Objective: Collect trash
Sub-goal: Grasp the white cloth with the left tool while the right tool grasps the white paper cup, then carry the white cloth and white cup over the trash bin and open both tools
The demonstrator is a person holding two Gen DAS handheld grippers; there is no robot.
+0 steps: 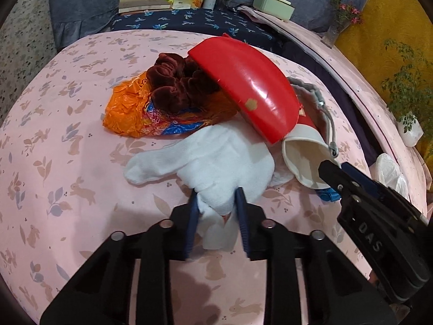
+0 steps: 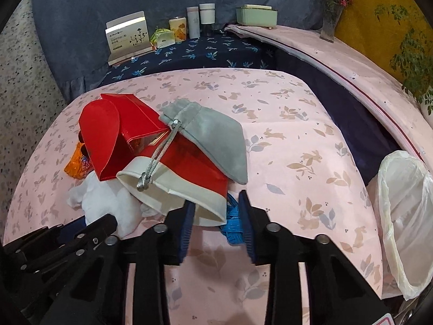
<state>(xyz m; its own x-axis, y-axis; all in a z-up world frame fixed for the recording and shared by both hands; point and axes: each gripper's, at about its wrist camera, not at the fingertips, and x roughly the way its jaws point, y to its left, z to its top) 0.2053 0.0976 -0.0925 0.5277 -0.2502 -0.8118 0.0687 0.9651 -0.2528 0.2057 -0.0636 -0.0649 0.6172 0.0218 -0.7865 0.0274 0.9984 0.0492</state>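
Observation:
A pile lies on the pink rabbit-print cloth [image 1: 67,140]. It holds a white glove [image 1: 216,159], an orange snack wrapper [image 1: 130,111], a dark red scrunchie [image 1: 176,81], a red scoop-like lid [image 1: 243,86], a red and white paper cup [image 1: 303,162] on its side, a grey drawstring pouch [image 2: 216,146] and a blue crumpled wrapper [image 2: 234,227]. My left gripper [image 1: 216,197] is closed on the glove's cuff and crumpled white tissue [image 1: 216,233]. My right gripper [image 2: 216,205] straddles the cup rim [image 2: 205,211] and the blue wrapper, jaws apart.
A bin with a white plastic liner [image 2: 403,216] stands at the right edge of the cloth. At the back, on a dark blue floral cloth [image 2: 205,54], stand a box [image 2: 127,38], cups, bottles and a green tin [image 2: 255,15]. Plants and a flower vase [image 2: 330,19] stand at right.

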